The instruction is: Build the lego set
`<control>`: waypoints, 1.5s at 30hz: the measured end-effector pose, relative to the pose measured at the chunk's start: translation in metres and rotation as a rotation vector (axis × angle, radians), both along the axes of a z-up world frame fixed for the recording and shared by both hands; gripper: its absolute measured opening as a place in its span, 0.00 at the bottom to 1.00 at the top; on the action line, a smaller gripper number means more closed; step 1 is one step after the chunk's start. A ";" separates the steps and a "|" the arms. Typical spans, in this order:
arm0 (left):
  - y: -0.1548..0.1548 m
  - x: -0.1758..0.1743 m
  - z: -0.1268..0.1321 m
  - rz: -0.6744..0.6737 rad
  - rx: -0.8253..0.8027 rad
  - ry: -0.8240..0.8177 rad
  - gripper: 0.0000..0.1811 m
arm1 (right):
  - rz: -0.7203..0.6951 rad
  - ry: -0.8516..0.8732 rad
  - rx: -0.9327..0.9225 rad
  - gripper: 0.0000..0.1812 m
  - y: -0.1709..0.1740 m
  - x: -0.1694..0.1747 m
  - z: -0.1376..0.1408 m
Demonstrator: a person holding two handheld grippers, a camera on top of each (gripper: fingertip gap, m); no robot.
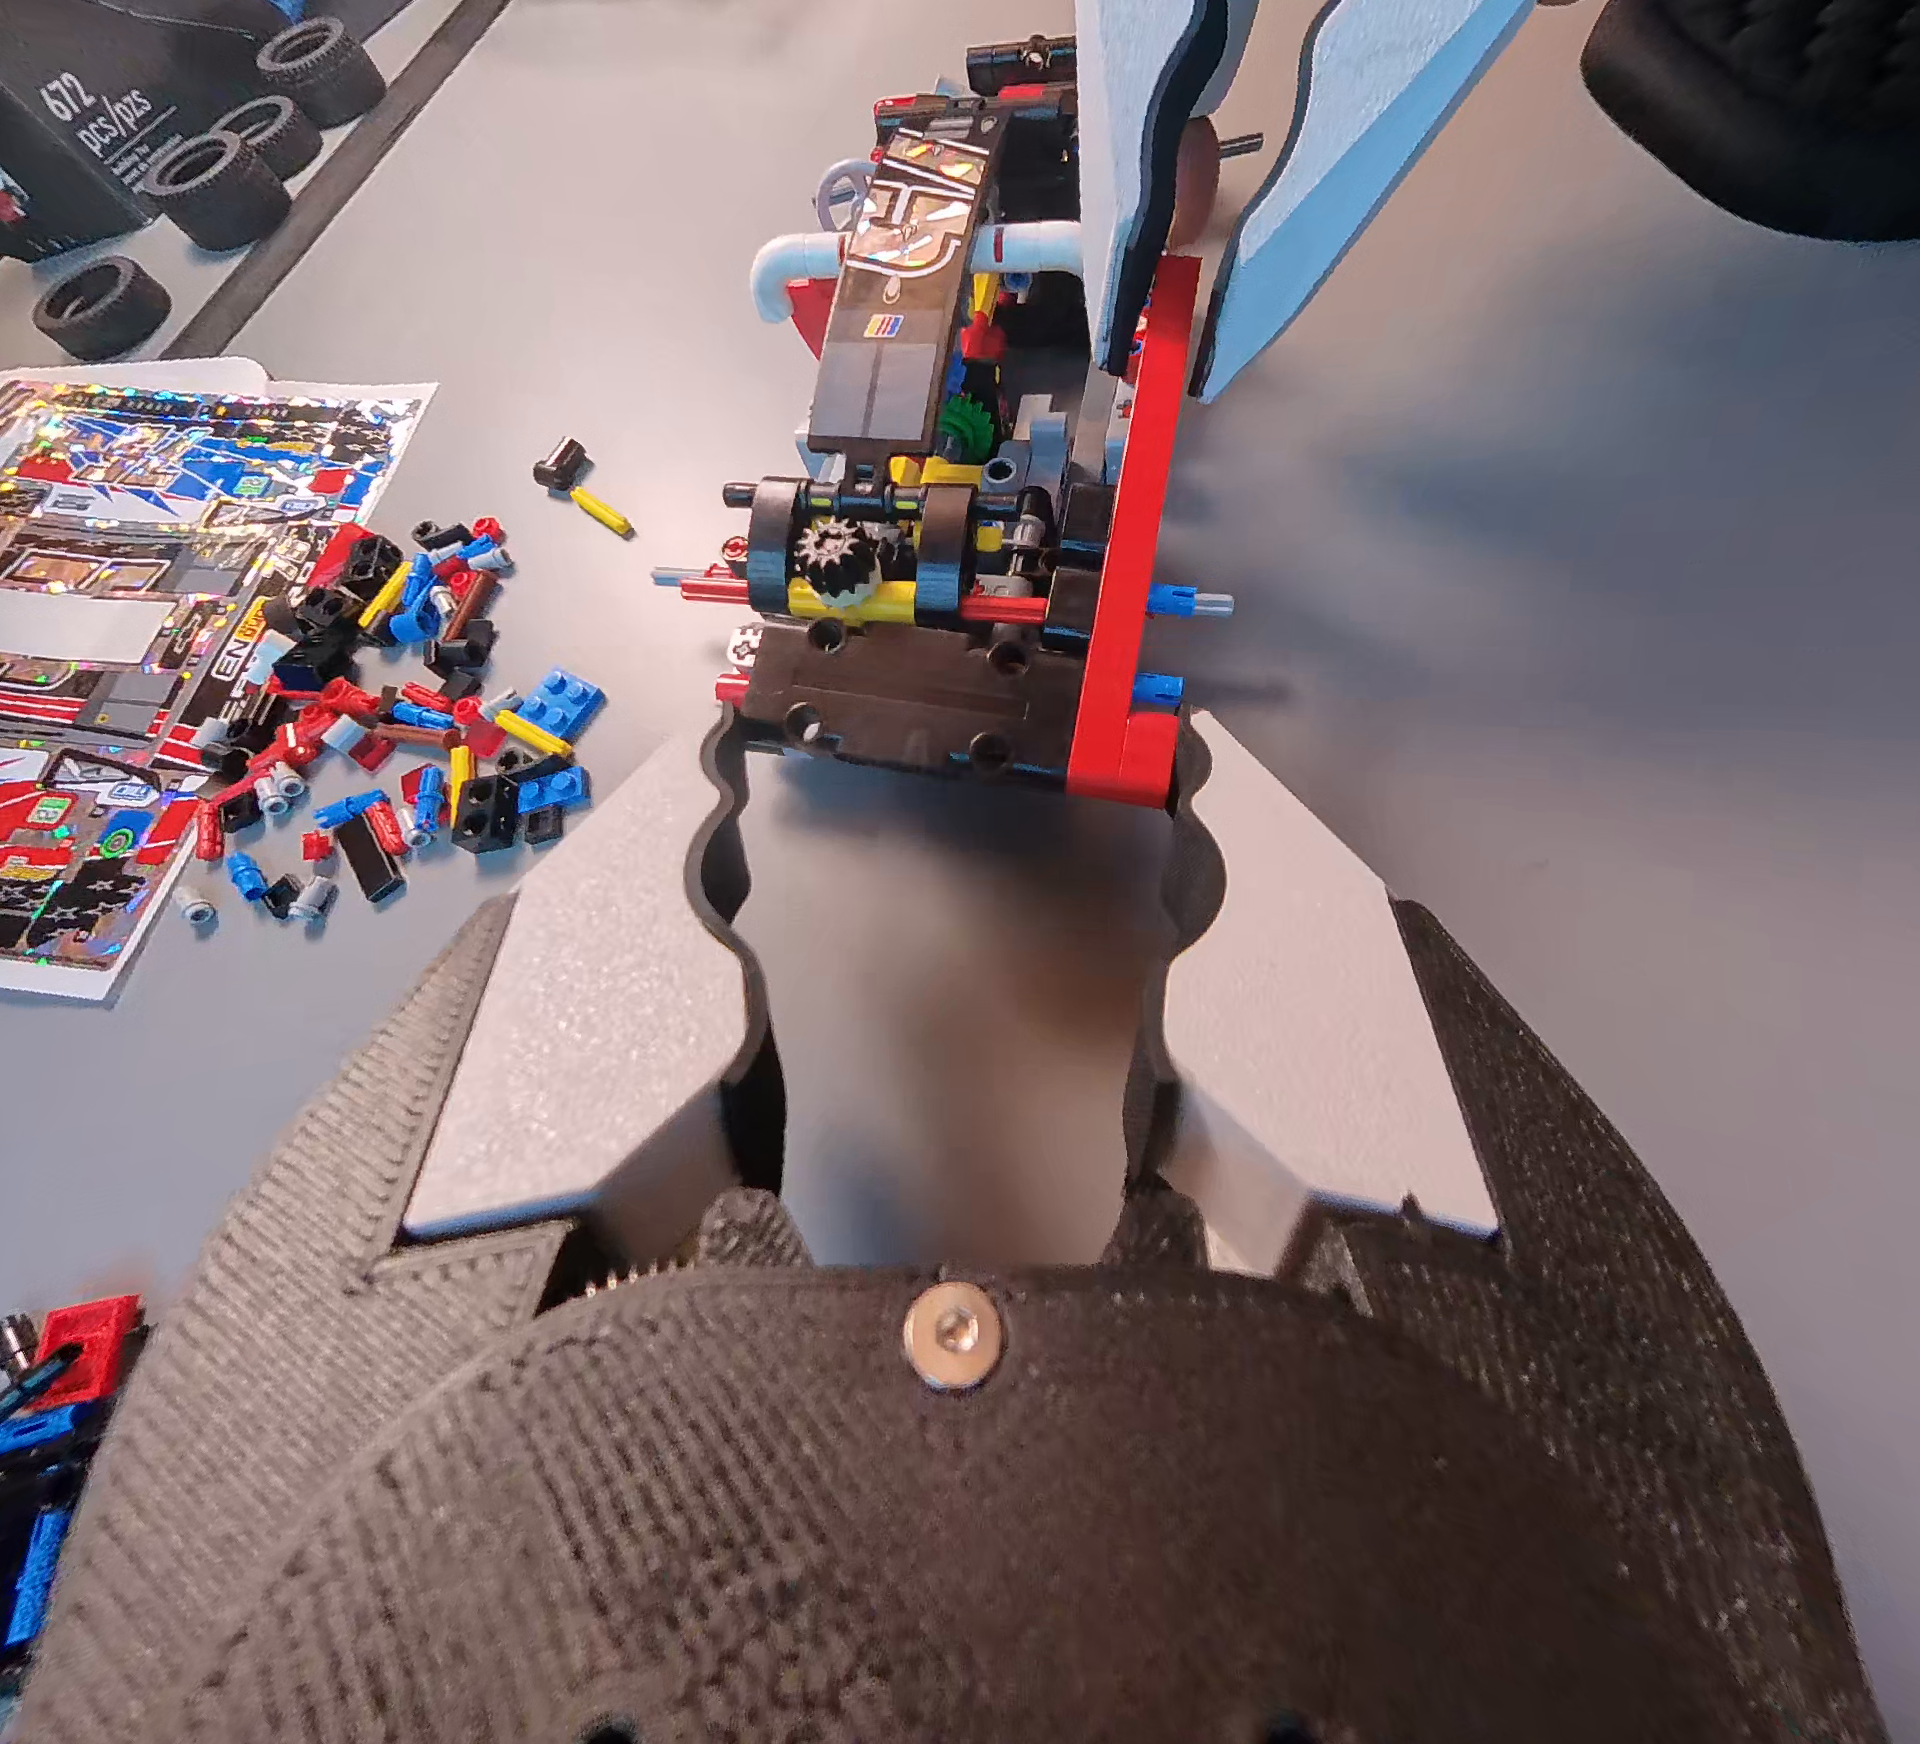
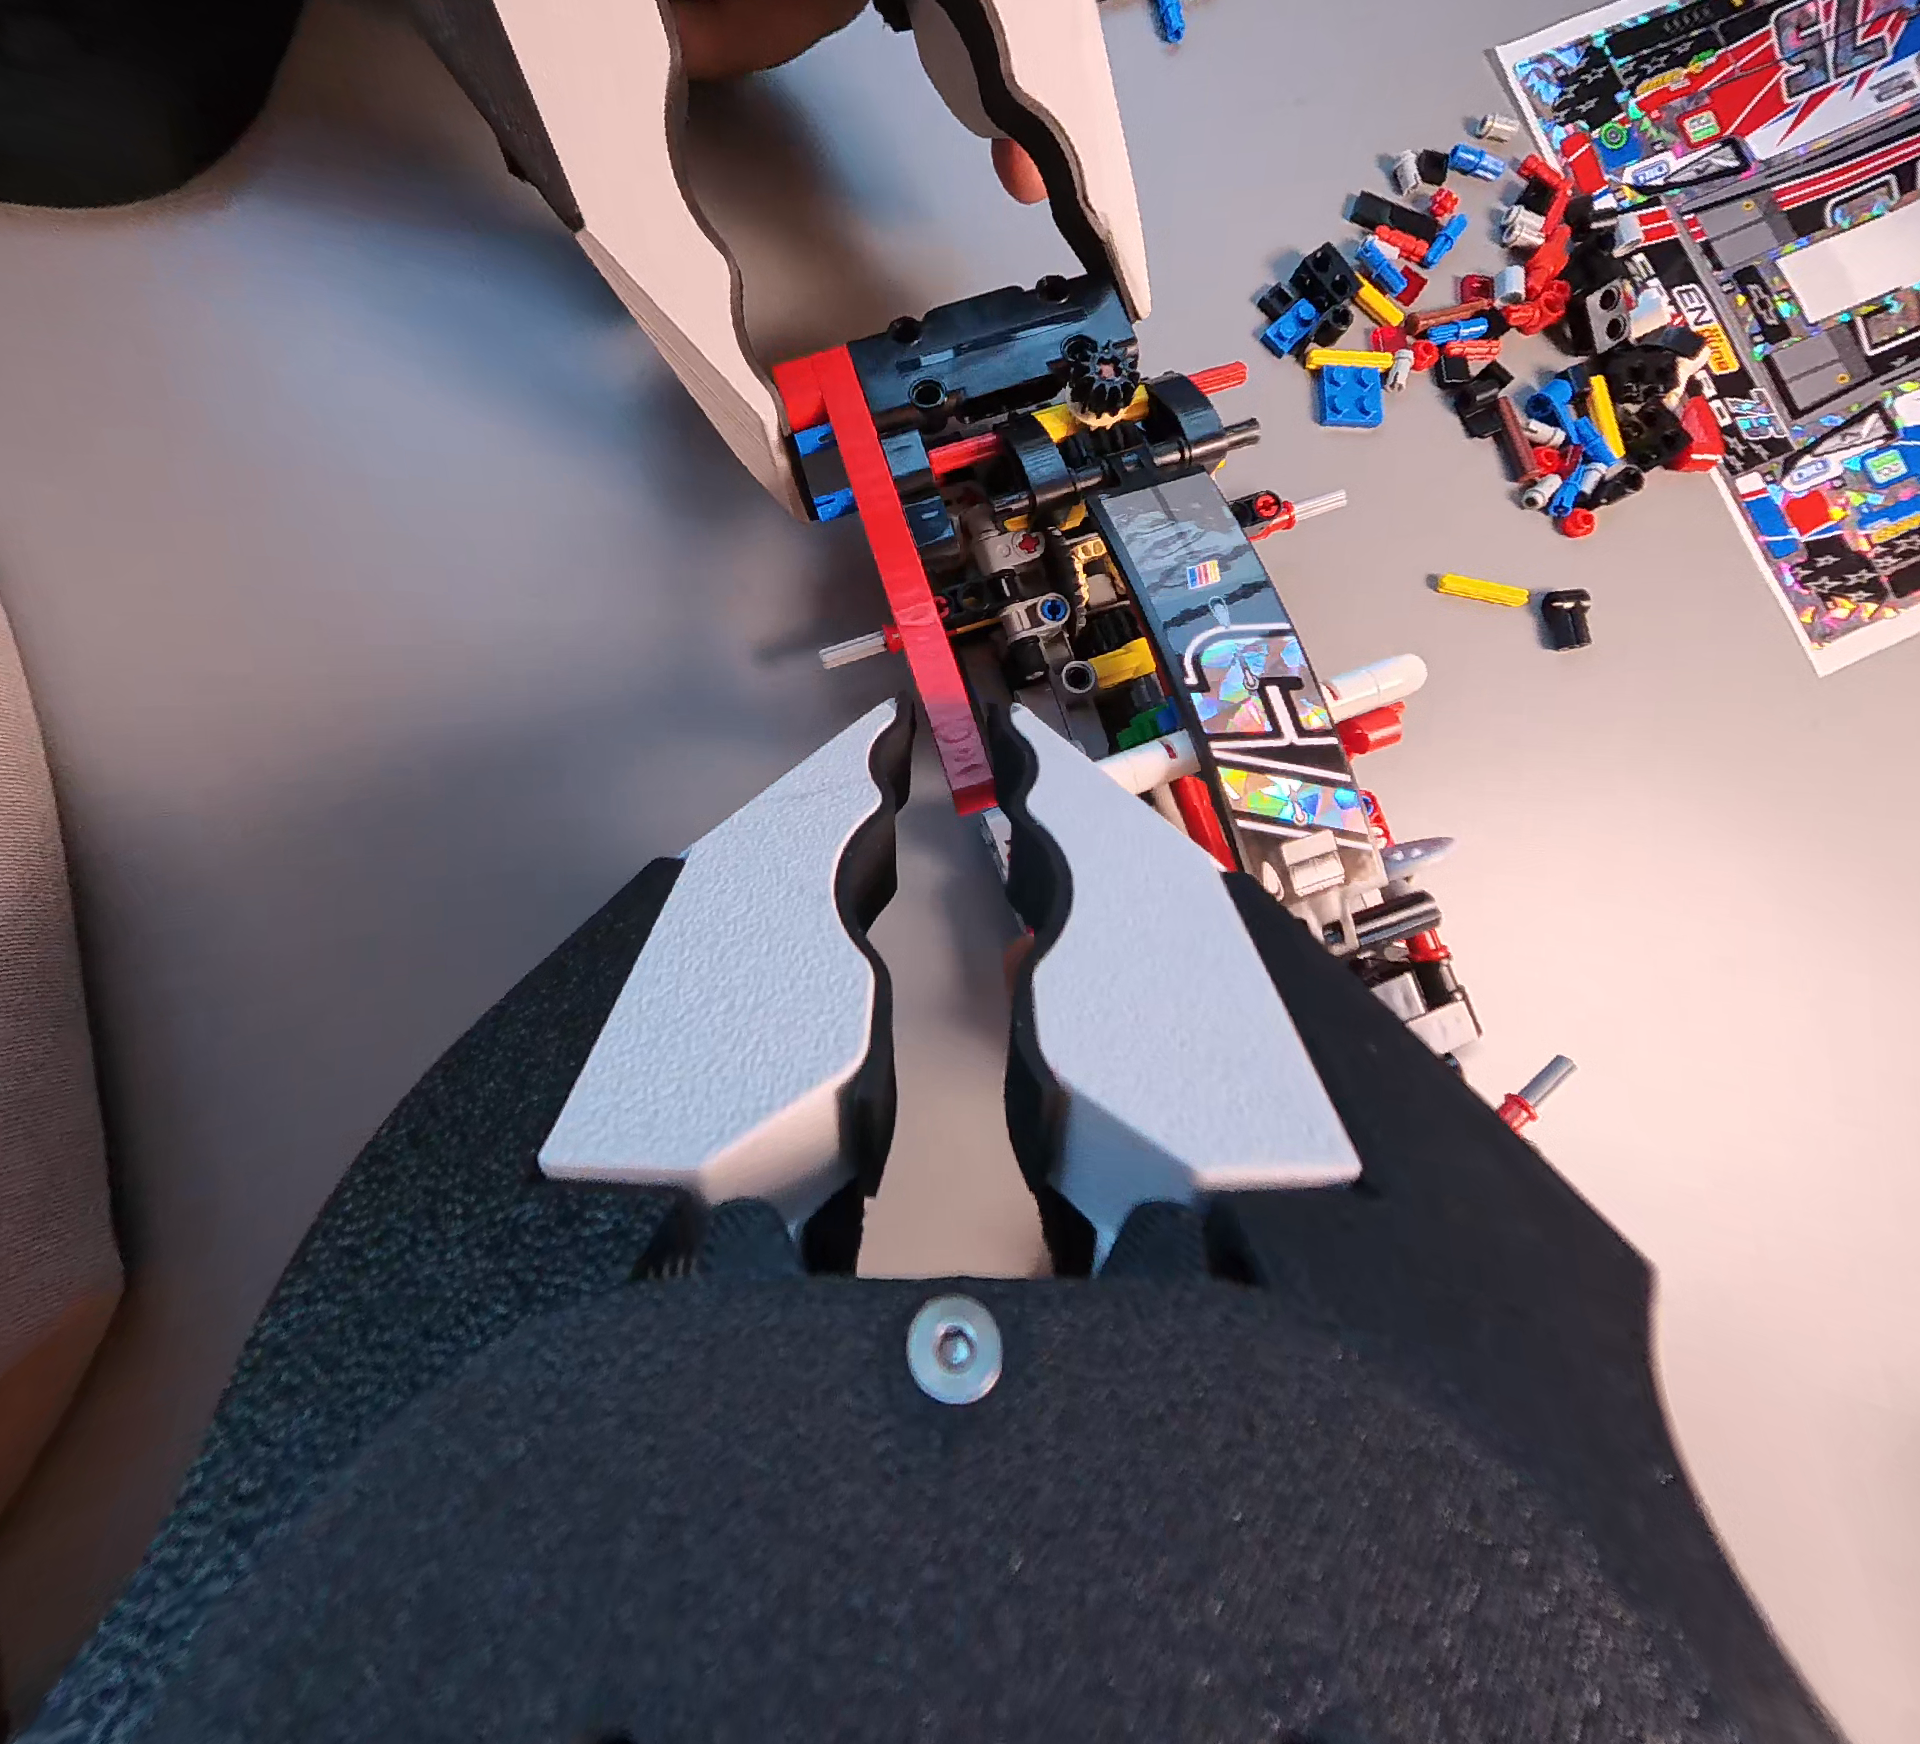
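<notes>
Clearly we are partway through the build: the car (image 1: 914, 489) already has a chassis with gears, axles, white pipes and a stickered black panel, and it lies on the grey table (image 1: 1558, 759) between our 2 grippers. Our left gripper (image 1: 951, 749) is spread wide around the car's near end, its fingertips against both sides of the black block there, so we judge it is bracing the model. Our right gripper (image 2: 951, 759) has its jaws narrowed around the free end of the long red beam (image 2: 894, 541) along the car's side; whether the pads actually press it we cannot tell. We judge that seating this beam on the blue pins is the step in hand. Much is left: 4 tyres (image 1: 218, 136) sit unused by the box (image 1: 114, 11), a pile of small parts (image 2: 1507, 323) lies beside the car, and the sticker sheet (image 2: 1787, 240) is mostly unused.
</notes>
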State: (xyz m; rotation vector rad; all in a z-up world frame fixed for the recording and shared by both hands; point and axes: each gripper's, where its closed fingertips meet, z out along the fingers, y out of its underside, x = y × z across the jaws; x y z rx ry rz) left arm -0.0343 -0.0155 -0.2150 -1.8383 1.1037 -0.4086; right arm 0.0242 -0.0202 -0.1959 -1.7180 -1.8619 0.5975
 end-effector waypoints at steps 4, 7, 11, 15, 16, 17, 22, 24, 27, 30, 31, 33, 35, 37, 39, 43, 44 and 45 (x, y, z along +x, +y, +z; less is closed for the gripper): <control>0.001 0.000 0.000 0.004 -0.003 -0.005 0.44 | 0.003 -0.007 0.012 0.09 0.001 0.000 0.001; 0.002 0.000 -0.001 0.006 -0.006 0.001 0.44 | 0.002 -0.009 0.017 0.09 0.001 0.001 0.001; 0.004 -0.001 0.000 0.008 -0.008 0.006 0.44 | 0.010 -0.029 0.033 0.13 0.001 0.002 0.001; 0.005 -0.002 0.000 0.007 -0.019 0.010 0.44 | 0.076 -0.021 0.031 0.16 0.003 0.009 0.023; 0.005 -0.002 0.000 0.004 -0.021 0.010 0.44 | 0.102 0.011 0.013 0.16 0.004 0.006 0.036; 0.006 -0.002 0.000 0.003 -0.022 0.010 0.44 | 0.119 0.043 0.006 0.16 0.009 0.002 0.048; 0.010 0.000 0.002 0.000 -0.023 0.002 0.44 | 0.259 0.023 -0.100 0.26 0.033 -0.036 0.051; 0.012 -0.001 0.002 -0.001 -0.028 -0.004 0.44 | 0.297 -0.033 -0.156 0.29 0.044 -0.050 0.035; 0.012 -0.001 0.001 -0.006 -0.037 -0.010 0.44 | 0.349 -0.133 -0.224 0.37 0.051 -0.059 0.011; 0.011 -0.002 0.001 -0.016 -0.042 -0.012 0.44 | 0.399 -0.164 -0.277 0.40 0.044 -0.062 0.001; 0.011 -0.003 0.001 -0.019 -0.041 -0.013 0.44 | 0.403 -0.157 -0.286 0.39 0.043 -0.063 0.000; 0.011 -0.004 0.002 -0.023 -0.038 -0.014 0.44 | 0.410 -0.130 -0.313 0.35 0.039 -0.065 0.003; 0.010 -0.003 0.002 -0.039 -0.042 -0.019 0.44 | 0.416 -0.110 -0.312 0.33 0.038 -0.066 0.004; 0.009 -0.002 0.001 -0.045 -0.039 -0.017 0.44 | 0.419 -0.103 -0.299 0.31 0.039 -0.066 0.003; 0.008 -0.001 0.000 -0.052 -0.051 -0.021 0.44 | 0.420 -0.106 -0.299 0.29 0.039 -0.065 0.002; 0.007 0.002 -0.002 -0.050 -0.063 -0.017 0.44 | 0.419 -0.098 -0.295 0.30 0.037 -0.065 0.003; 0.006 0.003 -0.003 -0.049 -0.069 -0.017 0.44 | 0.420 -0.094 -0.298 0.30 0.036 -0.065 0.003; 0.006 0.003 -0.003 -0.045 -0.071 -0.018 0.44 | 0.418 -0.088 -0.296 0.30 0.036 -0.065 0.003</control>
